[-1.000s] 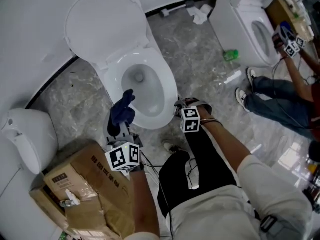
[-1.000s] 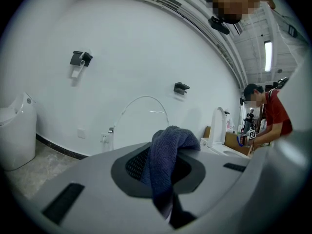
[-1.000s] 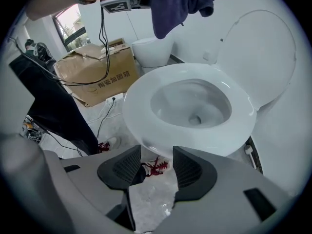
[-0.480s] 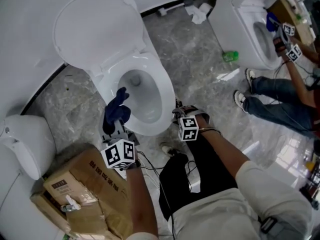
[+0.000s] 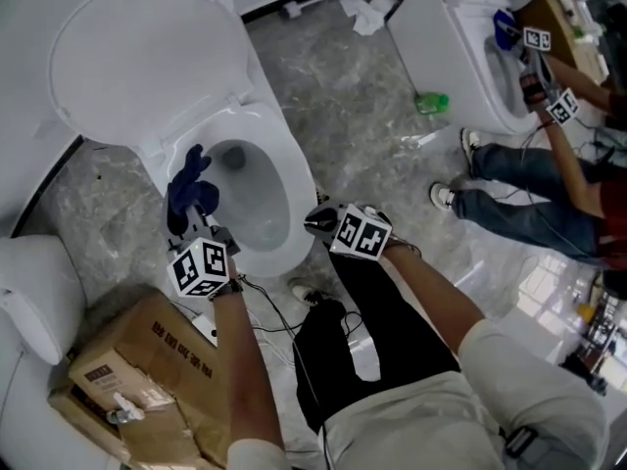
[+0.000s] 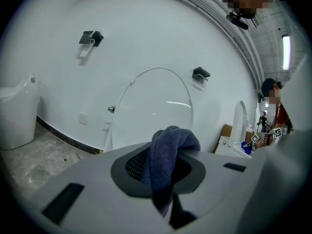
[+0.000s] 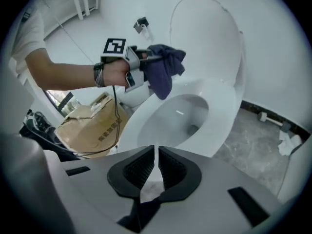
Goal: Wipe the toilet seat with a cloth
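A white toilet stands with its lid [image 5: 147, 52] raised and its seat [image 5: 297, 204] down. A dark blue cloth [image 5: 188, 192] hangs over the seat's left side, with my left gripper [image 5: 189, 228] shut on it. In the left gripper view the cloth [image 6: 170, 150] bulges out of the jaws in front of the lid [image 6: 153, 106]. My right gripper [image 5: 315, 221] sits by the seat's front right edge. Its jaws have just been closing and stand almost together with nothing between them [image 7: 156, 167]. The right gripper view also shows the cloth [image 7: 163, 69] above the seat [image 7: 229, 111].
A crumpled cardboard box [image 5: 127, 360] lies at the lower left beside another white fixture [image 5: 29, 292]. A green bottle [image 5: 429, 103] and crumpled paper [image 5: 364, 13] lie on the marble floor. At the upper right another person works at a second toilet [image 5: 470, 27].
My left gripper has carried the cloth lower and toward the seat's left side. My right gripper has rolled at the seat's front edge.
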Demonstrator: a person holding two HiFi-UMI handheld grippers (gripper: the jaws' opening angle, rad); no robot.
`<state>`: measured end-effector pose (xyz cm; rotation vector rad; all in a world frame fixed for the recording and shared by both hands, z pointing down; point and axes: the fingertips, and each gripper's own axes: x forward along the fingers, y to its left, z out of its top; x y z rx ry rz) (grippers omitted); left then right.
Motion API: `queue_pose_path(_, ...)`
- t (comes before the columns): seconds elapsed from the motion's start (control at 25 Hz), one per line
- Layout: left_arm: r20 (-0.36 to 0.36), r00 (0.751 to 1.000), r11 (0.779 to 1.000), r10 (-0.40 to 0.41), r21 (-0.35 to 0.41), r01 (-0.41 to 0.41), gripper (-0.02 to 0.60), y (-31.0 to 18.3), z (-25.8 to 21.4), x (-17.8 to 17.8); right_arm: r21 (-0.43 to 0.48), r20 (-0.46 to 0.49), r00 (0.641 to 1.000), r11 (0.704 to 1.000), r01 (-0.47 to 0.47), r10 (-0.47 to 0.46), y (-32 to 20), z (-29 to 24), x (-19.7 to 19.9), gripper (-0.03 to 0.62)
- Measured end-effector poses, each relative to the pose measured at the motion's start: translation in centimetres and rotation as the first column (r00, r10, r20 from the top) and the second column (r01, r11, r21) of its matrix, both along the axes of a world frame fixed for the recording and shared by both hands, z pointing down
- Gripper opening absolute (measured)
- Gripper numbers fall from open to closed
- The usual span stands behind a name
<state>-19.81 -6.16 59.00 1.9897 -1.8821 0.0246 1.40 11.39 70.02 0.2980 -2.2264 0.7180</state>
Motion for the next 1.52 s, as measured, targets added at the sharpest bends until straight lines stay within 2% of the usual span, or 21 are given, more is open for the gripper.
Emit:
queue_pose_path(0.12,-0.015,1.0,1.0,-0.023,-0.006,0.023,0.037,-1.8,1.5,0.1,0.11,0.023,0.989,0.983,-0.145,0.143,-5.4,-2.5,0.8,0.044)
queue_pose_path(0.28,-0.021,0.999,0.999,-0.04,-0.019,0.039,0.037,-4.1,2.8,0.0,0.214,0.077,0.955,0.931,-0.297,0.287,-12.3,-5.6,1.8,0.043)
queue_pose_path(0.52,0.107,0.994,0.998,0.019,-0.06,-0.013,0.037,-6.7,4.6,1.1,0.283,0.123,0.93,0.886,-0.367,0.346,-19.1,-8.6,2.7,0.043)
queue_pose_path(0.68,0.109,0.993,0.997,0.043,-0.074,-0.035,0.037,-7.5,5.9,1.7,0.282,0.135,0.918,0.874,-0.395,0.372,-21.3,-8.8,3.3,0.043)
queue_pose_path(0.8,0.103,0.994,0.995,0.038,-0.091,-0.028,0.037,-8.2,7.2,1.8,0.283,0.172,0.899,0.854,-0.436,0.402,-22.6,-9.3,3.6,0.043)
queue_pose_path(0.88,0.109,0.993,0.994,0.034,-0.103,-0.023,0.037,-8.8,8.3,1.7,0.292,0.172,0.899,0.851,-0.436,0.402,-23.0,-9.6,3.7,0.044)
queue_pose_path(1.08,0.089,0.996,0.991,0.0,-0.132,0.012,0.037,-9.7,11.4,1.6,0.364,0.14,0.932,0.857,-0.363,0.335,-22.8,-10.4,3.5,0.044)
queue_pose_path(1.24,0.052,0.998,0.995,-0.022,-0.101,0.027,0.037,-10.4,11.7,2.3,0.398,0.086,0.949,0.863,-0.312,0.303,-22.5,-10.5,4.1,0.044)
queue_pose_path(1.36,0.033,0.999,0.997,0.001,-0.083,0.002,0.037,-10.5,11.8,3.6,0.419,0.07,0.955,0.86,-0.29,0.288,-22.1,-10.5,4.3,0.044)
queue_pose_path(1.52,0.003,0.999,0.996,0.053,-0.074,-0.053,0.037,-10.7,11.9,6.3,0.4,0.084,0.943,0.856,-0.329,0.323,-21.8,-10.3,5.1,0.044)
